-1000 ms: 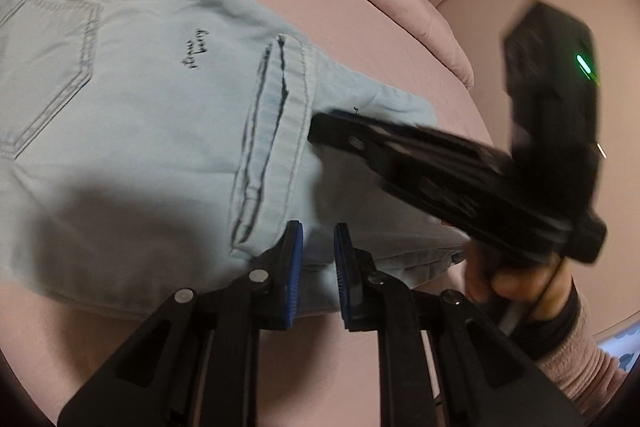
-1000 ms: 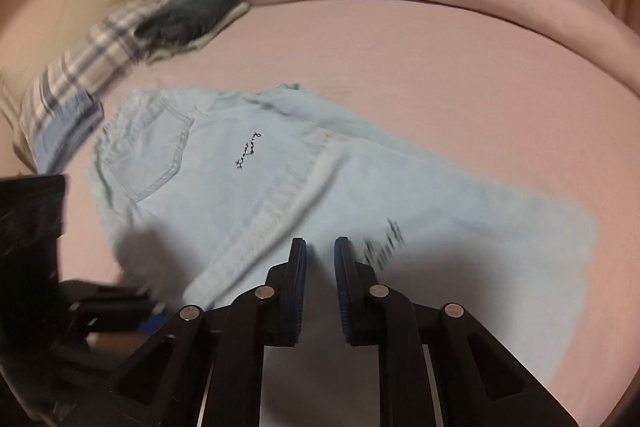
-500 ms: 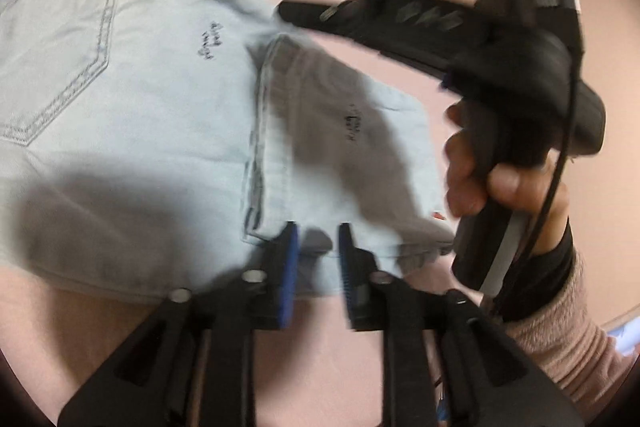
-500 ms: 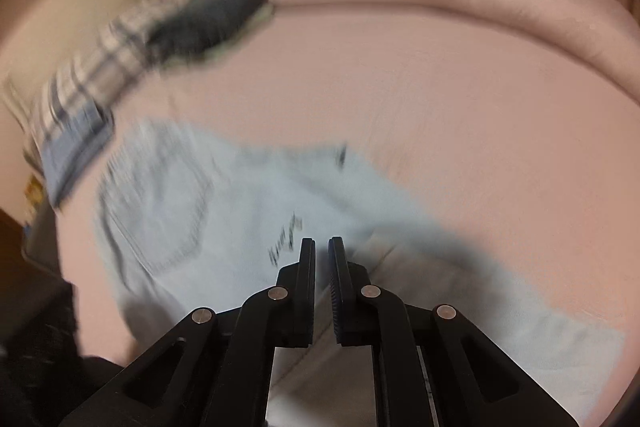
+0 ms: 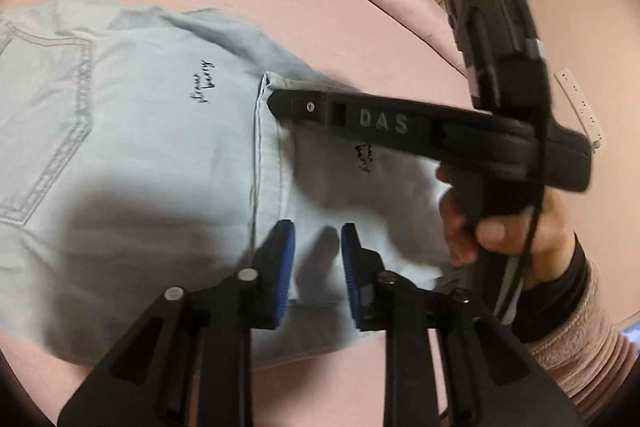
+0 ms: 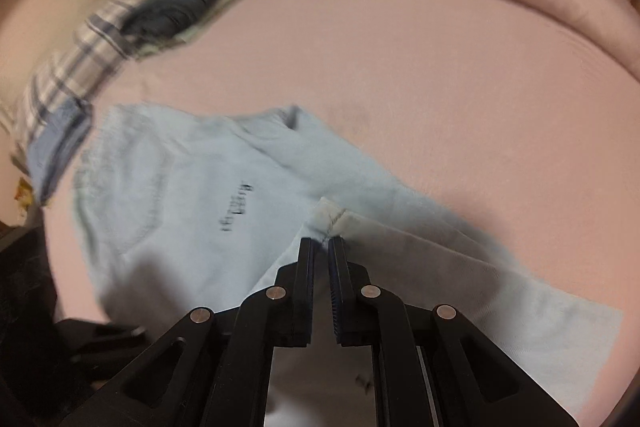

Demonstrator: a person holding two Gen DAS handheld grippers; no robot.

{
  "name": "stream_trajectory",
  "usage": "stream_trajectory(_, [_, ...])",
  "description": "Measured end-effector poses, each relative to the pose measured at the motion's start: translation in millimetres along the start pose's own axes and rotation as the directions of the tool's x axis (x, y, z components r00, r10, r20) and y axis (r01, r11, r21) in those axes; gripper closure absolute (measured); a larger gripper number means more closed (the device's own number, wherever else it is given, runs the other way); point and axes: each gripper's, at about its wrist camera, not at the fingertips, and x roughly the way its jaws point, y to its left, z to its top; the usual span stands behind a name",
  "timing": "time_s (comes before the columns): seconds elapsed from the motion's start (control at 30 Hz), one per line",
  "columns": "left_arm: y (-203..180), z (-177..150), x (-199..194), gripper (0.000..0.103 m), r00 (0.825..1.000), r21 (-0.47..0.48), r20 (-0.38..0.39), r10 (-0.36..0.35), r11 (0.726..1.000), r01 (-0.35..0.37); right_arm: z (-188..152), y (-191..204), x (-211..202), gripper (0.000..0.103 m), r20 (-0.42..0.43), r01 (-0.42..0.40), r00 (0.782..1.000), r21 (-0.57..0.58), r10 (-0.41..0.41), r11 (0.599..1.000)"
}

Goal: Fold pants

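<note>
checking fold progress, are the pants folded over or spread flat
Folded over: on the pants the hem end lies doubled on top, its corner pinched in the right claw.

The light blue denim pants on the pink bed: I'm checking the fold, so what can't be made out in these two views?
- Light blue denim pants, left wrist view: left end cut off by the frame edge.
- Folded hem corner, right wrist view: blurred; the right gripper hides the cloth between its fingers.
- Black script print: partly hidden by the right gripper, unreadable.
- Left gripper: contact with cloth unclear.

pants (image 5: 132, 163) 1 — hand-held gripper: left (image 5: 316, 259), right (image 6: 321, 247) — 2 | clothes pile (image 6: 132, 27) 1
</note>
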Motion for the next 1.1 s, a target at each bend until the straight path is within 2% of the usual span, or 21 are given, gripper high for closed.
stream_trajectory(0.17, [7, -12, -9, 0.086, 1.0, -0.014, -0.003, -0.002, 1.0, 0.002, 0, -10, -8, 0.094, 0.025, -0.041, 0.999, 0.053, 0.04, 0.998])
stream_trajectory(0.33, [3, -13, -6, 0.086, 1.0, 0.002, -0.007, 0.021, 1.0, -0.021, -18, -14, -56, 0.094, 0.135, -0.02, 0.991, 0.087, 0.008, 0.996])
stream_trajectory(0.47, [1, -4, 1, 0.086, 1.0, 0.006, -0.01, 0.028, 1.0, -0.028, -53, -26, -94, 0.094, 0.165, 0.065, 0.983, 0.089, -0.079, 0.994])
stream_trajectory(0.67, [-1, 0, 7, 0.086, 0.999, 0.016, -0.018, 0.036, 0.999, -0.036, -121, -43, -112, 0.094, 0.109, 0.153, 0.979, 0.147, -0.17, 0.977])
stream_trajectory(0.73, [-5, 8, 15, 0.086, 0.999, 0.016, -0.019, 0.04, 0.999, -0.04, -143, -49, -101, 0.094, 0.076, 0.143, 0.984, 0.176, -0.159, 0.974])
stream_trajectory(0.8, [-7, 11, 19, 0.086, 0.999, 0.016, -0.019, 0.043, 0.999, -0.043, -158, -48, -97, 0.094, 0.158, 0.14, 0.973, 0.165, -0.167, 0.976])
stream_trajectory(0.9, [-8, 14, 16, 0.086, 0.999, -0.006, -0.025, 0.031, 0.999, -0.031, -155, -50, -99, 0.093, 0.167, 0.124, 0.972, 0.224, -0.163, 0.967])
stream_trajectory(0.93, [-7, 16, 13, 0.083, 0.999, -0.015, -0.024, 0.025, 1.0, -0.026, -150, -50, -99, 0.091, 0.158, 0.121, 0.974, 0.234, -0.16, 0.965])
stream_trajectory(0.97, [-6, 15, 6, 0.074, 1.0, -0.024, -0.014, 0.011, 1.0, -0.011, -147, -49, -102, 0.089, 0.153, 0.122, 0.975, 0.239, -0.161, 0.963])
stream_trajectory(1.0, [-5, 14, -3, 0.054, 1.0, -0.032, 0.005, 0.005, 0.999, -0.005, -144, -46, -105, 0.085, 0.156, 0.119, 0.975, 0.239, -0.159, 0.964])
stream_trajectory(1.07, [1, 8, -26, 0.034, 0.998, -0.055, 0.056, 0.027, 0.998, -0.024, -142, -35, -109, 0.077, 0.18, 0.094, 0.974, 0.228, -0.136, 0.969])
stream_trajectory(1.1, [8, 4, -39, 0.034, 0.996, -0.081, 0.088, 0.016, 0.997, -0.009, -141, -29, -109, 0.073, 0.188, 0.085, 0.974, 0.22, -0.128, 0.972])
